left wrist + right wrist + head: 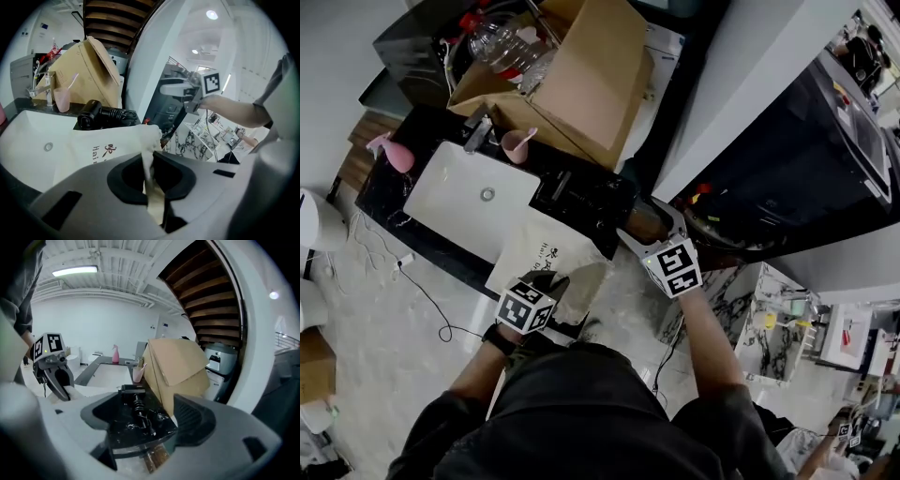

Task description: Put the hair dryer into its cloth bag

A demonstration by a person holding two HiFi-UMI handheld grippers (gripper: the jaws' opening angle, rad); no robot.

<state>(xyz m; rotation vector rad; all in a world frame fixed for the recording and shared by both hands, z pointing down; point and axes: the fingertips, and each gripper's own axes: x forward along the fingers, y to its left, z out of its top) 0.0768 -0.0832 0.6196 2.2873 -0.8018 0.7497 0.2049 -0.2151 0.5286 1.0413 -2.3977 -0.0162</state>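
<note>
My left gripper pinches the cloth bag, lower centre; I should square the spread right gripper over the hair dryer before closing.

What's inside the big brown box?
A clear plastic bottle shows at the open top of the cardboard box. The flaps hide whatever is deeper inside.

Black stone counter with a white sink sunk into it, big cardboard box at the far end, pink cup beside it. Pale marble floor with a thin cable trailing across. Fluorescent tube overhead, and dark wooden slats above a curved white wall.
</note>
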